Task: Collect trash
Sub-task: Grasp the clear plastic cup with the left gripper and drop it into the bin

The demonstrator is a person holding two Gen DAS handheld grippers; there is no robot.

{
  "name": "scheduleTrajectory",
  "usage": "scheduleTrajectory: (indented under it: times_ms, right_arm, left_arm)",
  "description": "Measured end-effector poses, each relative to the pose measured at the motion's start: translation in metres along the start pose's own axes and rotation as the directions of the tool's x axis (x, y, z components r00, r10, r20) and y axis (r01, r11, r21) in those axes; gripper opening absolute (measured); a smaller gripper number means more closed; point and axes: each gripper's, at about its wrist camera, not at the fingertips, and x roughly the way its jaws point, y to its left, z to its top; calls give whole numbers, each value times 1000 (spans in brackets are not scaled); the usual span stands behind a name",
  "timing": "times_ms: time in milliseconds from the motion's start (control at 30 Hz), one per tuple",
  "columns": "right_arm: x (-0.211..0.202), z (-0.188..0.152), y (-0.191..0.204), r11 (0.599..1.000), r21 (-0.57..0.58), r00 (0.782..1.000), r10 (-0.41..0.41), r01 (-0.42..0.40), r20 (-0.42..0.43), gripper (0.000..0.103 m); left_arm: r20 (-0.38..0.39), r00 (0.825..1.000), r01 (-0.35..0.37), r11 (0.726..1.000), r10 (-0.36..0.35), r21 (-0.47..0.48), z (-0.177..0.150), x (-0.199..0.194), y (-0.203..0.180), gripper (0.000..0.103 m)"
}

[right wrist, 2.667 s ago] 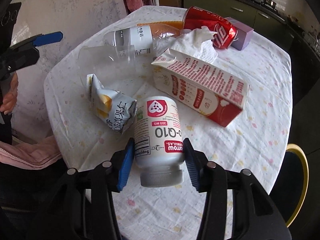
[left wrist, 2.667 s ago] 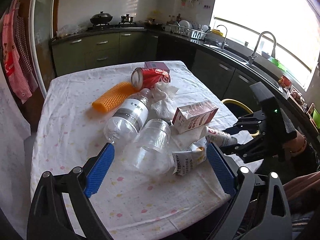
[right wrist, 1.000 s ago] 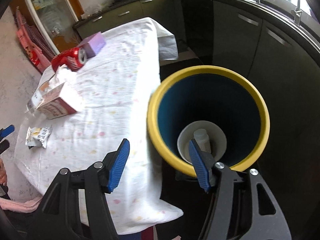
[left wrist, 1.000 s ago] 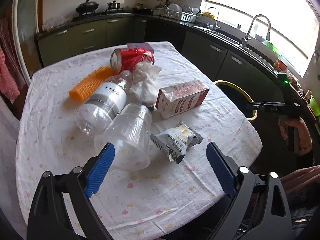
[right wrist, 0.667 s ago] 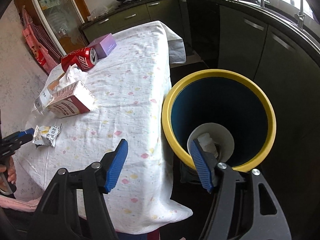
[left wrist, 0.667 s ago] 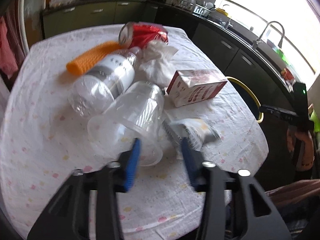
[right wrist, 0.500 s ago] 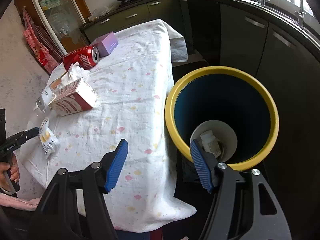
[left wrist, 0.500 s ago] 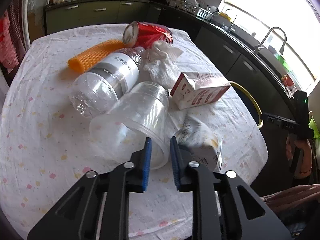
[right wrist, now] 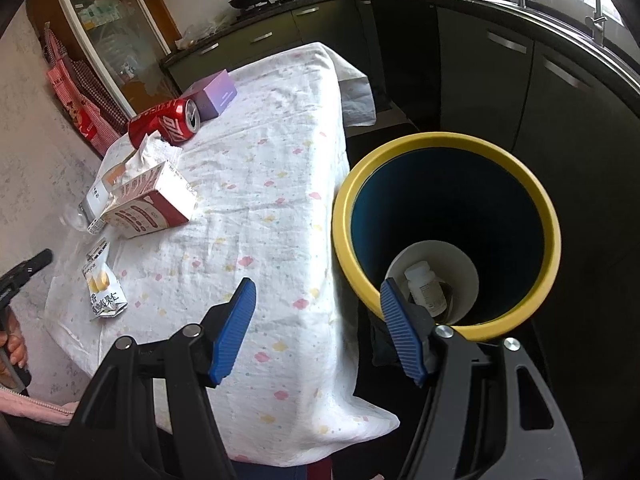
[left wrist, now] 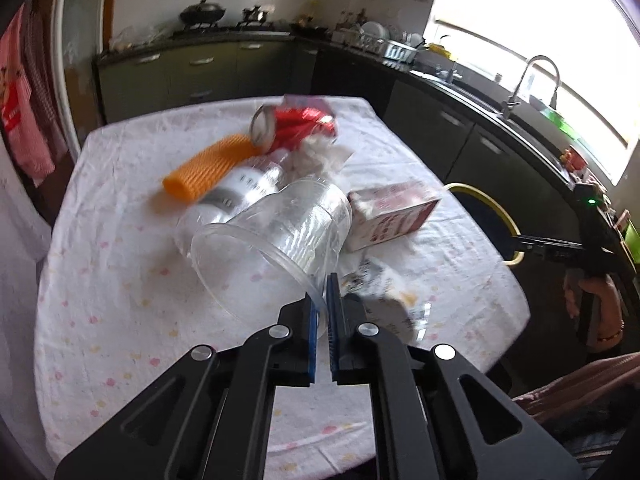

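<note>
My left gripper [left wrist: 321,312] is shut on the rim of a clear plastic cup [left wrist: 276,240] and holds it tilted over the table. Behind it lie a clear bottle [left wrist: 240,192], an orange mesh sleeve [left wrist: 206,168], a red can [left wrist: 292,126], crumpled tissue [left wrist: 320,156], a red-and-white carton [left wrist: 390,214] and a blurred snack packet [left wrist: 384,284]. My right gripper [right wrist: 318,322] is open and empty beside the yellow-rimmed bin [right wrist: 444,146]. A white pill bottle [right wrist: 426,288] lies inside the bin.
The white dotted tablecloth [right wrist: 272,184] hangs over the table edge next to the bin. A purple box [right wrist: 216,94] sits by the can [right wrist: 166,124]. Dark kitchen cabinets [right wrist: 560,92] and a sink counter [left wrist: 520,116] run along the right.
My left gripper has closed from wide open onto the cup's rim and lifted it, knocking the snack packet aside. My right gripper has drawn back a little from over the bin, staying open.
</note>
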Motion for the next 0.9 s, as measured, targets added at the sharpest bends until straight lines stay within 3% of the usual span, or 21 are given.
scheduleTrajectory:
  times_ms: [167,367,500,700,900]
  right_arm:
    - [-11,-1,-12,996,17,995,-91,90,41,62]
    - [-29,-6,-34,984,67,980,-173,168,93,62]
    - [-39,-14,-51,977,108,974,-198,186,112,62]
    - [-51,-30,-86,962,198,968,-214,187,129,62]
    - [-60,-42,-108,949,251,965,-230,193,129,62]
  left_arm:
    - [28,998,55,995,-57,86,19,-7,-34,5]
    - [22,982,181,968,-187,175,56,20,-95,5]
    - [-37,963,269,931,-269,245,81,57,-156,5]
    - [-143,939,342,876,-311,341,90,117,-245,5]
    - [-241,927,359,870,-288,339,94,187,-299,6]
